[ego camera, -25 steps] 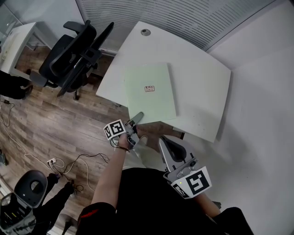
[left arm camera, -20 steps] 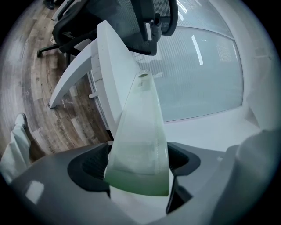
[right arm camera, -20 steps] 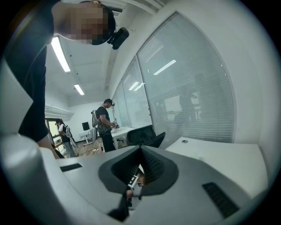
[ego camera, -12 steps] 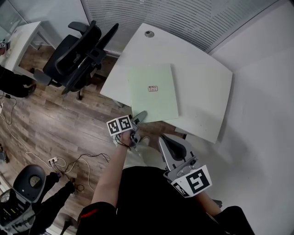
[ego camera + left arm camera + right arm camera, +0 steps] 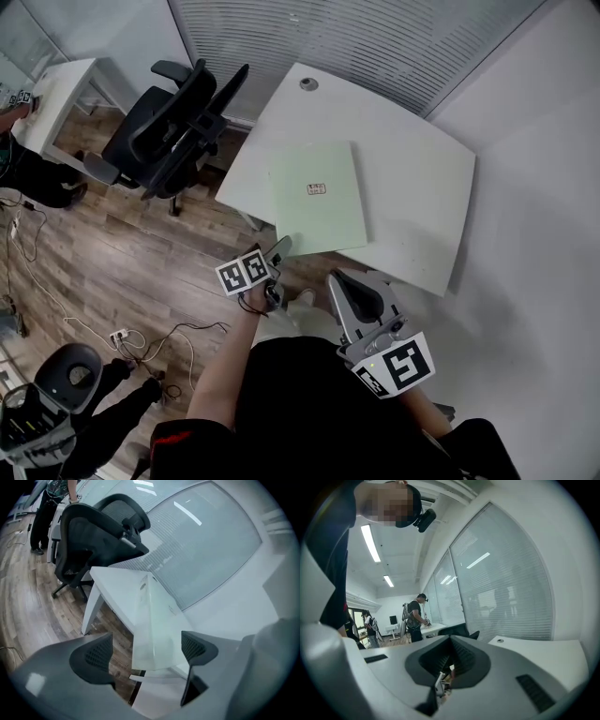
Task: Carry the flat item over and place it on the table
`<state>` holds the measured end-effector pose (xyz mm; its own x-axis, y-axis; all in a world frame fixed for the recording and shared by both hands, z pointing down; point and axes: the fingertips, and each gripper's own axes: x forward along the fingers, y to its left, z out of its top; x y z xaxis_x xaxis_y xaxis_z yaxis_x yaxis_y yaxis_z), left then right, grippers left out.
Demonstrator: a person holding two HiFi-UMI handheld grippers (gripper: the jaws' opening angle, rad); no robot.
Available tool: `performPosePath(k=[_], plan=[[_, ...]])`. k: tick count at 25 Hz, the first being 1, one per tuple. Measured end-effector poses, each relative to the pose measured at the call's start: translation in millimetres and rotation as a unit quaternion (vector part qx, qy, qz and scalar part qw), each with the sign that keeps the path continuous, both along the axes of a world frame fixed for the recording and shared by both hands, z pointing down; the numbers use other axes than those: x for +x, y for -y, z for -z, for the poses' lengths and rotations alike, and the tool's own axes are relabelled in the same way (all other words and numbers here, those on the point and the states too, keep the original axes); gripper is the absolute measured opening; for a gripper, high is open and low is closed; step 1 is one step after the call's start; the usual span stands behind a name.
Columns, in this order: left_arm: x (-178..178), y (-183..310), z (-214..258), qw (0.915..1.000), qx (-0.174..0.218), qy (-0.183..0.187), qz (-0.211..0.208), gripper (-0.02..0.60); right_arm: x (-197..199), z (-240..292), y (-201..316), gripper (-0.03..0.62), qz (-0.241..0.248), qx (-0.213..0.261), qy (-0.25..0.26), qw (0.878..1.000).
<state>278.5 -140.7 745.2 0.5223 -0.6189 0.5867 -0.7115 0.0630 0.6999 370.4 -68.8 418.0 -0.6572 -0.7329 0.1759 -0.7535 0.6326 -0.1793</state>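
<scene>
The flat item [image 5: 317, 197] is a pale green sheet with a small label. It lies flat on the white table [image 5: 412, 155], reaching its near edge. My left gripper [image 5: 278, 250] hovers just off that edge, open, with nothing between its pads. In the left gripper view the sheet [image 5: 152, 620] runs away from the wide-open left gripper [image 5: 147, 651], clear of both pads [image 5: 98, 653]. My right gripper [image 5: 356, 298] is held close to the body, below the table edge. In its own view the right gripper [image 5: 450, 660] is shut on nothing.
A black office chair [image 5: 173, 127] stands left of the table on the wooden floor. Cables and a power strip [image 5: 122, 335] lie on the floor at lower left, next to another seat [image 5: 66, 375]. The table has a round grommet [image 5: 307, 83]. A person [image 5: 415, 613] stands at a far desk.
My left gripper has opened and drawn back a little from the sheet's near edge, and the sheet stays on the table. The right gripper has barely moved.
</scene>
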Motion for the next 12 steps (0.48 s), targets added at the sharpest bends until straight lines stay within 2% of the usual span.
performPosePath(k=[4,8,10,12], plan=[[-7.4,-7.7,47.4,0.9988,0.044,0.019,0.004,0.429,6.6,12.3,-3.6,0.0,-0.002,0.007,0.016,1.0],[-19.1,-13.9,87.4,0.9947,0.082,0.061,0.013,0.284,6.8,19.3,-5.9,0.0,0.0,0.022,0.023,1.0],[-19.4,-15.4,108.5,0.9934,0.1,0.055,0.015,0.208,7.5,23.1,-6.3,0.0,-0.001,0.03,0.027,0.999],[-18.0,-16.5,132.1,0.9919,0.12,0.04,0.015,0.165,9.3,27.3,-6.7,0.0,-0.003,0.036,0.03,0.999]])
